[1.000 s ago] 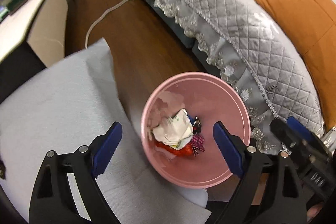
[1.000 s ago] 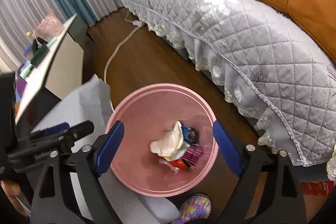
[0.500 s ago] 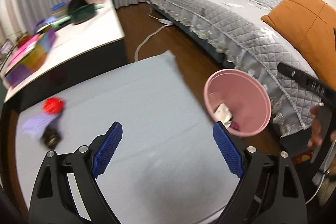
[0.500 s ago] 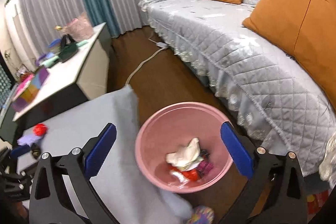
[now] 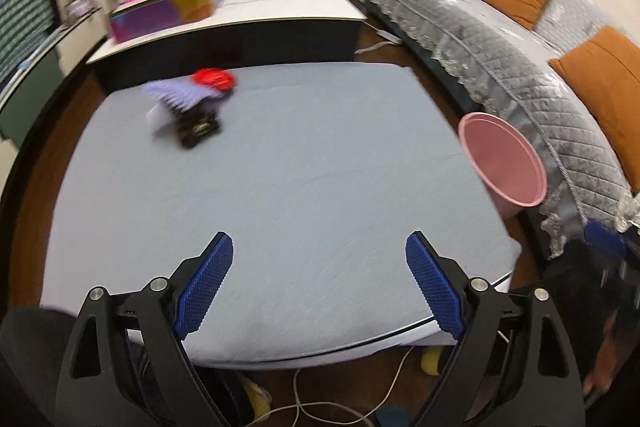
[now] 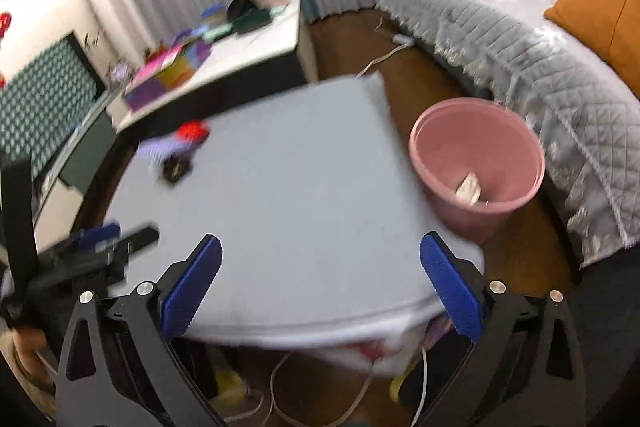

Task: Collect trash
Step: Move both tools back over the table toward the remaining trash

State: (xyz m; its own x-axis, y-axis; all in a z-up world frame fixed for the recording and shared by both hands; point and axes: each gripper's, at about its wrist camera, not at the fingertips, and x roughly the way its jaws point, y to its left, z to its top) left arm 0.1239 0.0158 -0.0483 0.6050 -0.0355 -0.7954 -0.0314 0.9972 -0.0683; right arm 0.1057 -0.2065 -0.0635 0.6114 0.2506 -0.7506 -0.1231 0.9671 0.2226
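Observation:
A pink bin [image 5: 505, 163] stands on the floor at the right edge of a grey-covered table [image 5: 280, 187]; it also shows in the right wrist view [image 6: 478, 167] with white trash [image 6: 469, 187] inside. A red wrapper [image 5: 213, 79], a pale purple piece [image 5: 176, 95] and a dark packet [image 5: 199, 127] lie blurred at the table's far left; the red wrapper also shows in the right wrist view [image 6: 193, 131]. My left gripper [image 5: 319, 287] is open and empty over the table's near edge. My right gripper [image 6: 320, 287] is open and empty, also at the near edge.
A grey quilted sofa [image 5: 500, 27] with orange cushions [image 5: 600, 83] runs along the right. A white sideboard [image 5: 260, 11] with coloured boxes and bowls stands behind the table. Cables [image 5: 320, 407] lie on the floor below the near edge.
Both grippers have pulled back from above the pink bin to the table's near edge and swung left. The table and its trash pieces have come into view.

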